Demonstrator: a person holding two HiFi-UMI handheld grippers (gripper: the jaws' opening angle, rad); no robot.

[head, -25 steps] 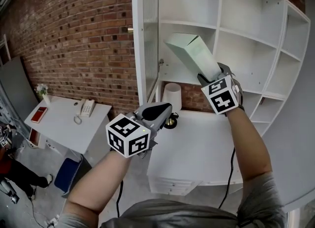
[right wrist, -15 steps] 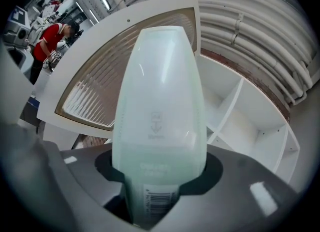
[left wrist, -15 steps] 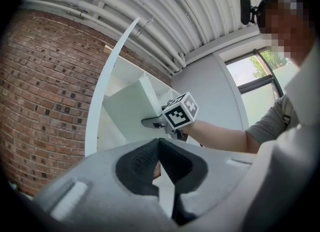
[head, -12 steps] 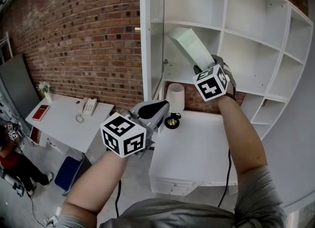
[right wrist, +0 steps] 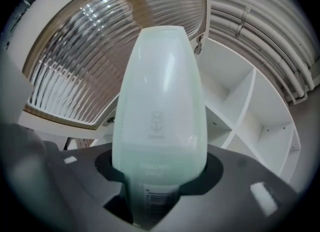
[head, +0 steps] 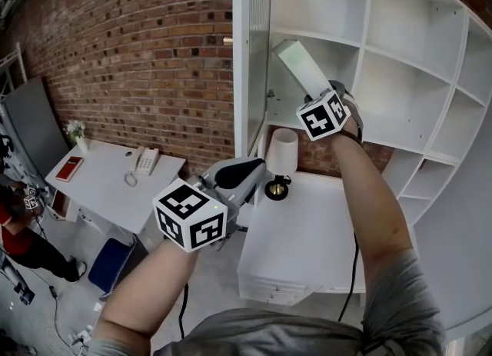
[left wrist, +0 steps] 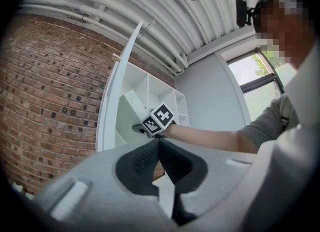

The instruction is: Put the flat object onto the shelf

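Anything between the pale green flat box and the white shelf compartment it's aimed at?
Nothing visible does. The pale green flat box, clamped in the right gripper, points toward a white shelf compartment. The ribbed-glass cabinet door stands open at the box's left, beside the path rather than across it.

The flat object (head: 302,70) — a pale mint-green box — is held tilted, its lower end clamped in the right gripper (right wrist: 162,171), its upper end raised against the white shelf (head: 360,39) — left column.

Lamp (head: 281,161) on desk (head: 315,231), under shelf (head: 361,62)
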